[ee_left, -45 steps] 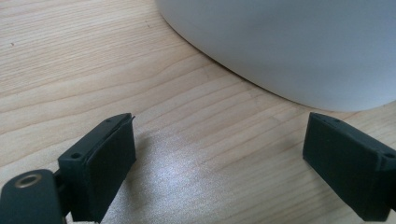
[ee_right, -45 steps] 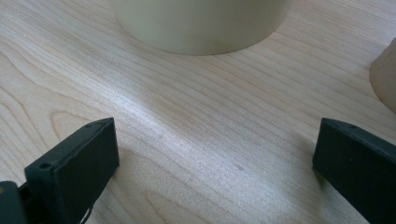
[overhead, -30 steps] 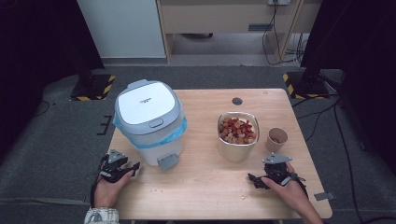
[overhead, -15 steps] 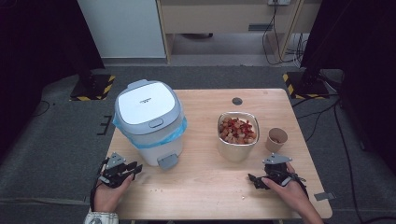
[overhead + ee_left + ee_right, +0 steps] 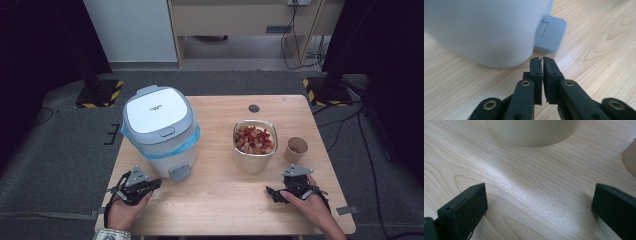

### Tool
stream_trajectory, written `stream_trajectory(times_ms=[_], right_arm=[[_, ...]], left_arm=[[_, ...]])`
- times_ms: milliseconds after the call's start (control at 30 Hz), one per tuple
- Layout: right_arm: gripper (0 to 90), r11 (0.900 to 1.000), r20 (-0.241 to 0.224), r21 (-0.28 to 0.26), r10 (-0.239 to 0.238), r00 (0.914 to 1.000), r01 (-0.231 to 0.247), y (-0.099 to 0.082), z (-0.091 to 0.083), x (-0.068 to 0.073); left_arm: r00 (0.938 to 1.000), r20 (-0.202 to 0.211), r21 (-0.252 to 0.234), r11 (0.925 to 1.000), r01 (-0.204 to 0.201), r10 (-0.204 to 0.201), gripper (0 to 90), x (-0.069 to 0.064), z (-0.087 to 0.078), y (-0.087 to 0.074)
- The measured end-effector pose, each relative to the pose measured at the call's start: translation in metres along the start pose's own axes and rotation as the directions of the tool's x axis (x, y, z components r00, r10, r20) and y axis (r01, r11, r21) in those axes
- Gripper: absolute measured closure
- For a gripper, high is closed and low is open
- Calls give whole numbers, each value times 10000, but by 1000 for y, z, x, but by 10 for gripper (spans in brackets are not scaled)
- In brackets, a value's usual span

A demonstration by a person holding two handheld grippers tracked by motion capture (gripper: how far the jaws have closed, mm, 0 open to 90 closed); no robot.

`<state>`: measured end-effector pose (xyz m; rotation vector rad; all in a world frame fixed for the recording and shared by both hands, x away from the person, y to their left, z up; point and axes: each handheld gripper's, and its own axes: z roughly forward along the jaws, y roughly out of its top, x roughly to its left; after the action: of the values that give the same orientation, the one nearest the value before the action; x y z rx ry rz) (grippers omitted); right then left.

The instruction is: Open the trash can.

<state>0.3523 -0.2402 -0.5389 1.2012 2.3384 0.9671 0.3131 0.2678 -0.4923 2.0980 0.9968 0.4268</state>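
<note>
A white pedal bin [image 5: 160,130] with a blue liner and a shut lid stands at the table's left. Its grey pedal [image 5: 179,172] faces the front edge. My left gripper [image 5: 156,184] lies on the wood just left of the pedal, pointing at it. In the left gripper view its jaws [image 5: 542,60] have just been closing and now meet with nothing between them, a short way from the pedal [image 5: 550,35]. My right gripper [image 5: 271,192] rests near the front right. Its jaws [image 5: 539,205] stand wide open over bare wood, facing the bowl's base [image 5: 531,132].
A metal bowl [image 5: 254,162] of red and brown pieces sits right of centre, with a small paper cup [image 5: 296,148] beside it. A dark round cap [image 5: 254,108] lies near the far edge of the wooden table [image 5: 220,210]. Floor surrounds the table.
The left gripper has shifted slightly right toward the bin's pedal and its jaws have closed. The right hand has stayed where it was.
</note>
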Motion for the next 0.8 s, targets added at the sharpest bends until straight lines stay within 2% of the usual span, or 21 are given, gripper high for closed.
stream_trajectory(times_ms=[133, 233, 433, 533, 633, 700, 800], right_arm=[[5, 10000, 12, -6, 24, 10000, -24, 0, 0, 0], [5, 10000, 6, -1, 8, 10000, -8, 0, 0, 0], [5, 10000, 22, -3, 31, 10000, -31, 0, 0, 0], [5, 10000, 37, -3, 10, 10000, -10, 0, 0, 0], [5, 10000, 43, -3, 17, 10000, -17, -1, 0, 0], [5, 10000, 45, -4, 20, 10000, -20, -1, -1, 0], [5, 10000, 46, -1, 21, 10000, -21, -1, -1, 0]], left_arm=[[9987, 170, -83, 9988, -475, 476, 895, -9, 13, 10], [9966, 70, -72, 9966, -822, 823, 897, -15, 20, 16], [9945, -247, -214, 9945, -1027, 1022, 899, -21, 26, 22], [9859, -652, -244, 9875, -1560, 1541, 899, -34, 29, 27], [9847, -720, -129, 9871, -1597, 1584, 899, -37, 34, 29], [9798, -881, 108, 9837, -1793, 1796, 898, -37, 40, 30], [9774, -974, 204, 9822, -1867, 1878, 898, -37, 45, 31]])
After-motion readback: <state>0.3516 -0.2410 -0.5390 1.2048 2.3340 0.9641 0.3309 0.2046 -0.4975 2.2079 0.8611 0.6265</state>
